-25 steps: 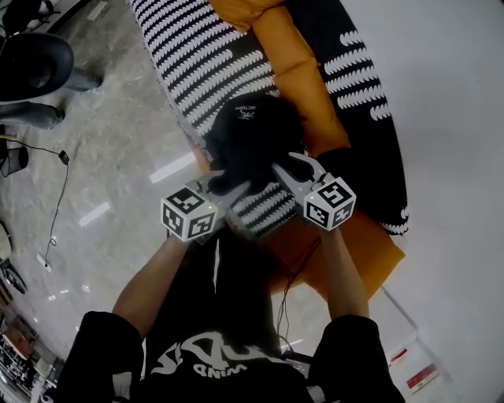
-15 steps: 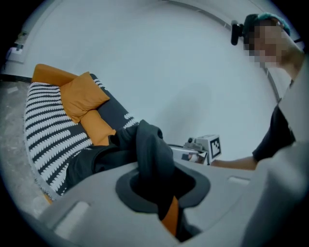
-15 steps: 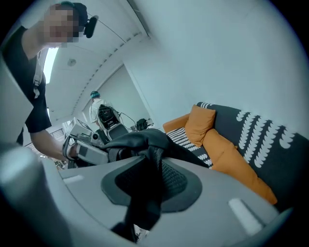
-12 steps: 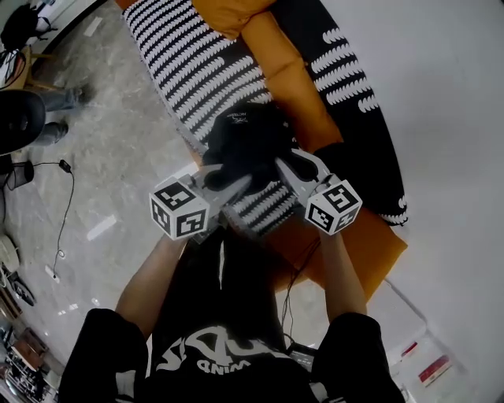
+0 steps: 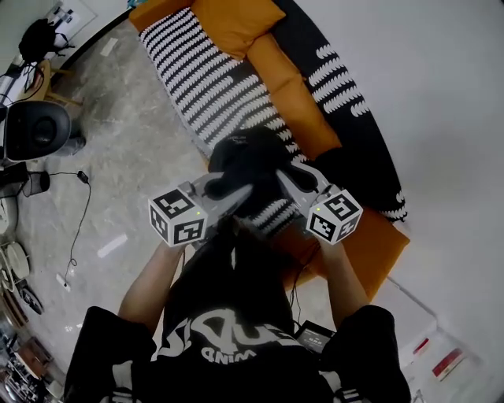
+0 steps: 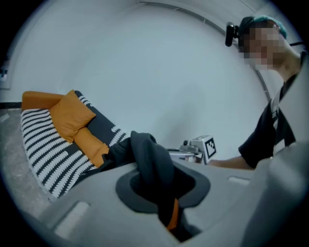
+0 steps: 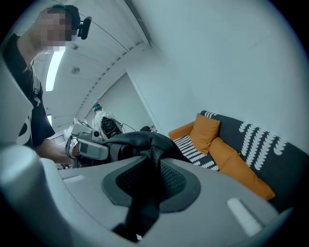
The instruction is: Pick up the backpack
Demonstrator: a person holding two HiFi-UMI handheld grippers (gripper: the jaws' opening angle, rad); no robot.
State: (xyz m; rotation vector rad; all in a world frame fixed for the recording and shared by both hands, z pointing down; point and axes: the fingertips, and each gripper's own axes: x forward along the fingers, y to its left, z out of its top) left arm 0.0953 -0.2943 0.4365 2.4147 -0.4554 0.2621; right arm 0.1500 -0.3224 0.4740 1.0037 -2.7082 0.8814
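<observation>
The black backpack hangs between my two grippers above the striped sofa. My left gripper is shut on a fold of its dark fabric, which bunches up between the pads. My right gripper is shut on a black webbing strap; its jaws have just been closing on that strap. In the left gripper view the right gripper shows beyond the bag. In the right gripper view the left gripper sits behind the backpack's bulk. The bag's lower part is hidden.
Orange cushions lie along the sofa's black-and-white back. A white wall runs behind it. On the marble floor to the left stand a dark round chair and a trailing cable. Another person stands far off.
Both grippers have risen together with the backpack in them, so the bag now hangs higher above the sofa seat. More of the sofa and floor shows in the head view.
</observation>
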